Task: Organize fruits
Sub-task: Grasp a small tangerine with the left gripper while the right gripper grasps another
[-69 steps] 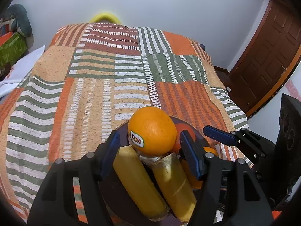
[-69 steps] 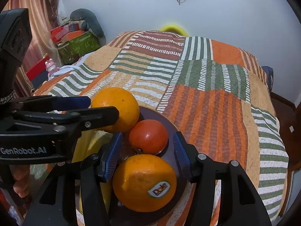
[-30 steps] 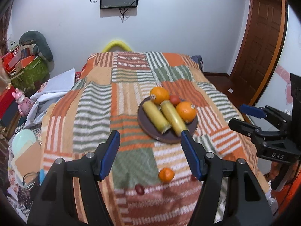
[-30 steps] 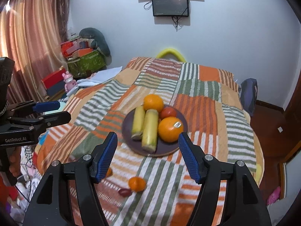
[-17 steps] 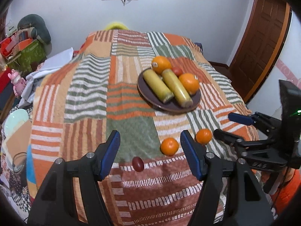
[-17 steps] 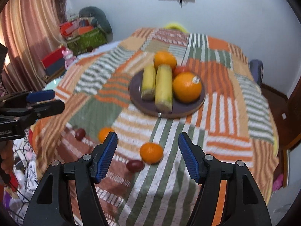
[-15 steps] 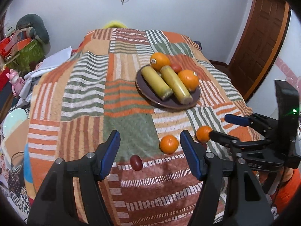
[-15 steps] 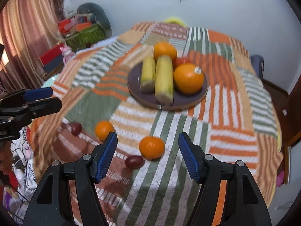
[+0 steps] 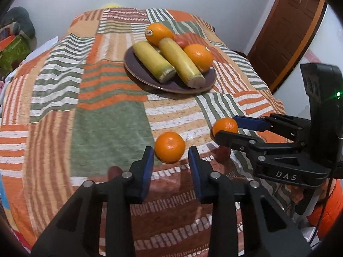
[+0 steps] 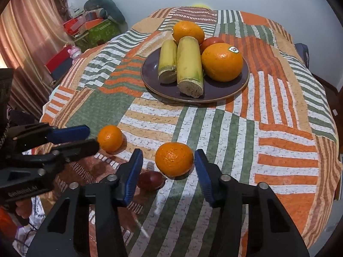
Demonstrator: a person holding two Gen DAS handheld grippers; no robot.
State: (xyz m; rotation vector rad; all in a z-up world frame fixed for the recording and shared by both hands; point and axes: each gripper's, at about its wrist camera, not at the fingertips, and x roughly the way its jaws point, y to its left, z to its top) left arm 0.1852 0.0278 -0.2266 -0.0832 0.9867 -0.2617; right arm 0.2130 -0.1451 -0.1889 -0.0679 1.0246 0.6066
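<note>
A dark plate (image 9: pixel 139 76) (image 10: pixel 218 92) on the patchwork cloth holds two yellow cane pieces (image 9: pixel 180 62) (image 10: pixel 189 64), two large oranges (image 9: pixel 198 56) (image 10: pixel 221 62) and a red fruit (image 10: pixel 211 40). Two mandarins lie loose near the front edge. My left gripper (image 9: pixel 170 153) is open, its pads flanking the left mandarin (image 9: pixel 169 146) (image 10: pixel 110 138). My right gripper (image 10: pixel 168 160) (image 9: pixel 225 127) is open around the right mandarin (image 10: pixel 174 158) (image 9: pixel 225 126). Small dark red fruits (image 10: pixel 151 180) (image 9: pixel 223 153) (image 9: pixel 114 171) lie beside them.
The table is round and its cloth hangs over the edge. Boxes and a plush toy (image 10: pixel 103 6) are stacked at the far left by a curtain (image 10: pixel 32 32). A brown door (image 9: pixel 289 32) stands at the right.
Both grippers have come down and forward toward the front of the table. Each now has a mandarin between its open fingers, and the left gripper's fingers stand closer together than before.
</note>
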